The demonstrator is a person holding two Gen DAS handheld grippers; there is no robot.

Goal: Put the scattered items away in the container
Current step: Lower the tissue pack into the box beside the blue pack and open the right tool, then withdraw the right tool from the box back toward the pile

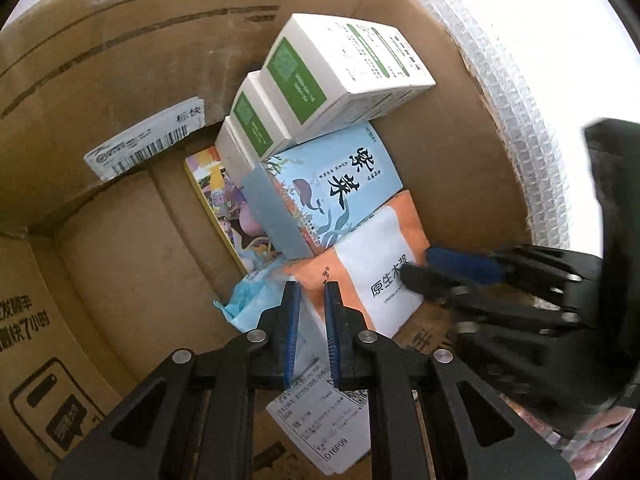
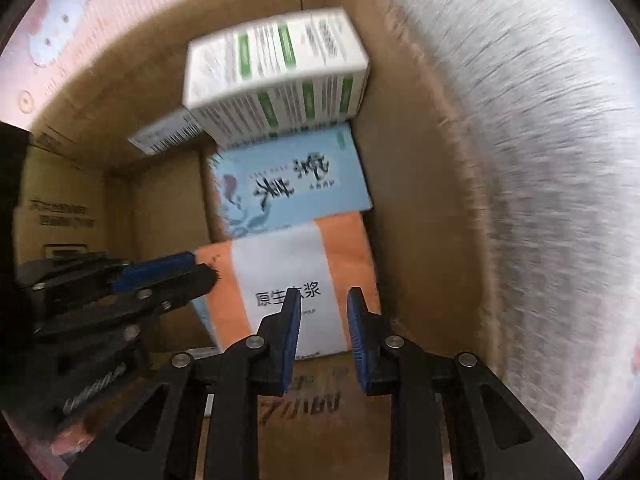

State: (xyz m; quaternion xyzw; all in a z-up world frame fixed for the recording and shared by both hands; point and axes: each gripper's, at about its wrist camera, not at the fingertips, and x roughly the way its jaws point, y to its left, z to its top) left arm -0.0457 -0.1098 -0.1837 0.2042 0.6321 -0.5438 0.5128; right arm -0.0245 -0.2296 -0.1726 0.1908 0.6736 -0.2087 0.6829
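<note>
The cardboard box (image 1: 100, 60) filled nearly the whole of both views, its brown walls rising around a row of packed goods, with a white ribbed sheet (image 1: 520, 100) lying outside its right wall. Inside, along that right wall, a stack of white-and-green cartons (image 1: 344, 64) sat at the far end, tilted and leaning partly on the light blue carton (image 1: 336, 192) printed with a whale and large dark characters. Just nearer than that lay the orange-and-white tissue pack (image 1: 384, 264), its far edge tucked against the blue carton. To the left of the blue carton a colourful flat book (image 1: 224, 208) stood on edge, and a pale blue packet (image 1: 256, 300) lay beside the tissue pack's left side. A white shipping label (image 1: 144, 144) was stuck to the far wall. The left gripper (image 1: 312, 292) hovered over the near left corner of the tissue pack with its blue-padded fingers drawn close together, only a narrow slit between them and nothing caught there. The right gripper (image 2: 324, 300) pointed down over the tissue pack's white middle band, its fingers set narrowly apart and gripping nothing; in the left wrist view it came in from the right with its tips over the pack's right edge.
</note>
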